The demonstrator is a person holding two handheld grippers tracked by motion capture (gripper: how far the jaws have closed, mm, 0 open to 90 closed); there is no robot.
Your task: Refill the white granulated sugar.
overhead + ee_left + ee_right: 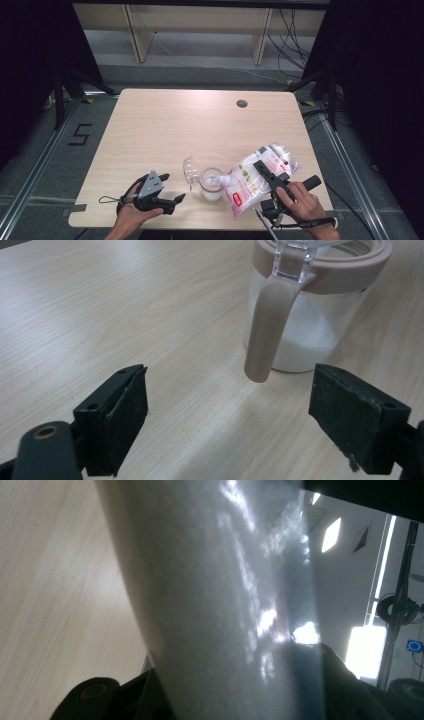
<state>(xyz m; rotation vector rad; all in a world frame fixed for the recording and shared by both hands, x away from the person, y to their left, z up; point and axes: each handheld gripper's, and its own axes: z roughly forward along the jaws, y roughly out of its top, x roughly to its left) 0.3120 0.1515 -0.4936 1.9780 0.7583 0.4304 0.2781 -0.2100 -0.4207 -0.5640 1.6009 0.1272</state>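
So I've got a bag of white granules [255,180] clamped in my right gripper [267,175], jaws closed on it around its middle, and it's tilted with its lower corner down over the mouth of the jar [212,184] near the front edge of the surface [165,125]. The bag's long axis runs diagonally, high end up and to the right, low end pointing down-left at the jar, so it looks like a pour in progress. In the right gripper view the bag sits right against the lens, so I can't see the spout from there. The jar has a beige rim and a flip-open clear lid [190,171] hanging off to its left, and there's already a layer of white stuff inside. My left gripper [230,425] is wide open with nothing in it, just beside the jar, with the beige lid tab [265,332] hanging between the jaw tips. My worry: the jar isn't being held, so if the bag corner nudges the rim it could slide or tip. Also the soft bag could slump in the grip and dump granules past the opening onto the surface.
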